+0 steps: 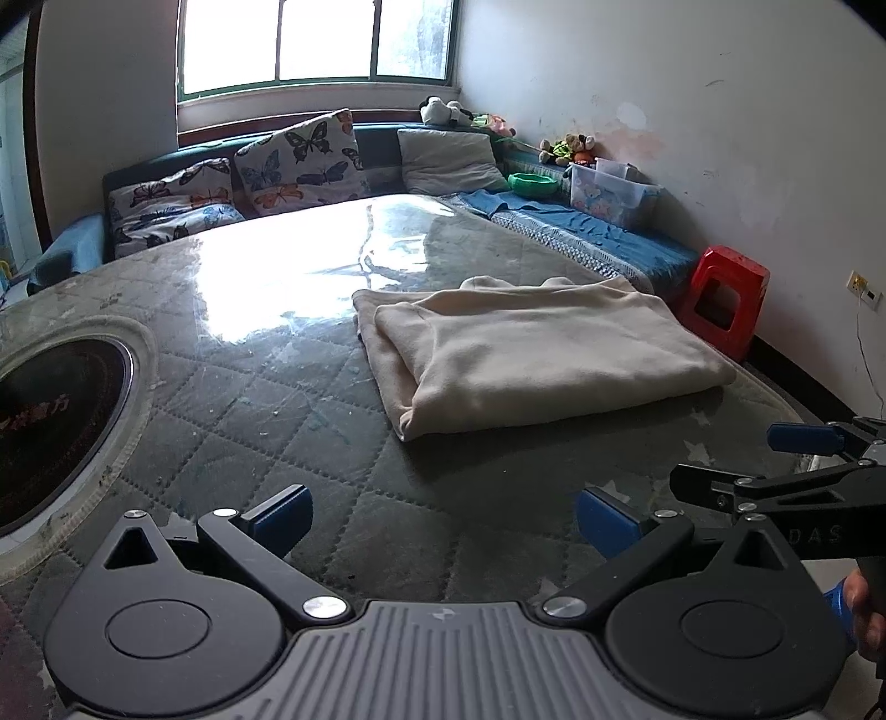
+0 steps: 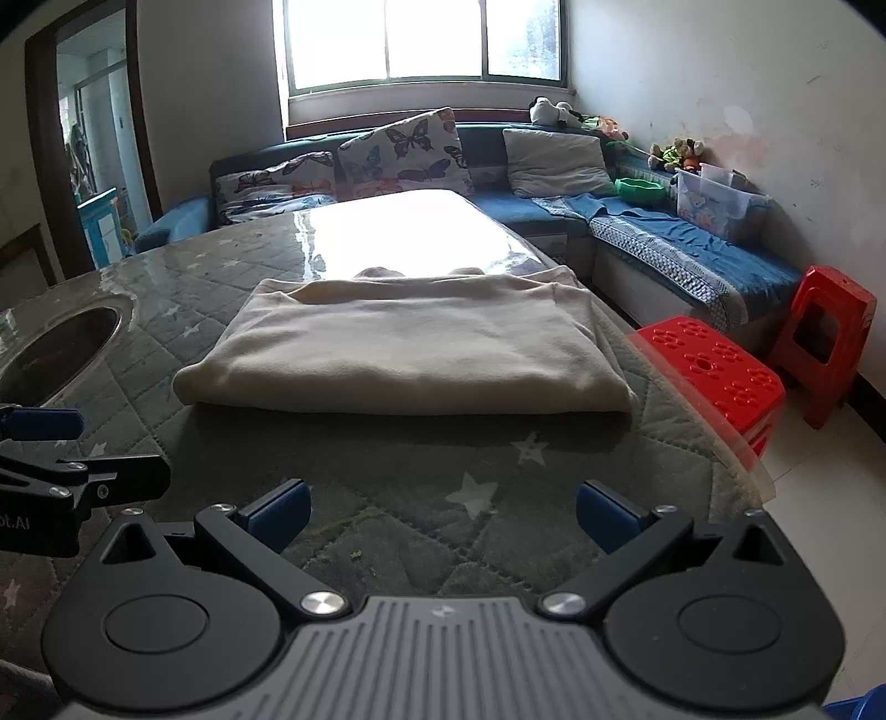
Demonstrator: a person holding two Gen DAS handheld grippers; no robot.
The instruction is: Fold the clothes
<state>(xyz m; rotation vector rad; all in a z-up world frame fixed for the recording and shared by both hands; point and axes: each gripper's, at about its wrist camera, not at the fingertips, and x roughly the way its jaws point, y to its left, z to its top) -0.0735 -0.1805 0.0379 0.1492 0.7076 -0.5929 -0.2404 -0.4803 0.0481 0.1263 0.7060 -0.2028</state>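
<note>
On the quilted grey tabletop (image 2: 498,459), towards its right side, lies a cream garment (image 2: 410,343), folded into a flat rectangle with a second layer showing along its left and far edges. Near of it, the right claw (image 2: 443,512) hangs over bare star-patterned quilting, its blue pads (image 2: 603,515) spread wide with nothing between them. The left claw (image 1: 440,518) is likewise spread wide and empty, over the tabletop left of and nearer than the garment; from its camera the garment (image 1: 531,354) sits to the far right. Neither claw touches the cloth. A round recessed hob (image 1: 50,426) is sunk into the tabletop at the left. Two red stools (image 2: 720,371) stand just off the right edge, and a blue sofa (image 2: 664,243) with butterfly cushions (image 2: 398,149) runs along the far wall under a window (image 2: 421,39).
</note>
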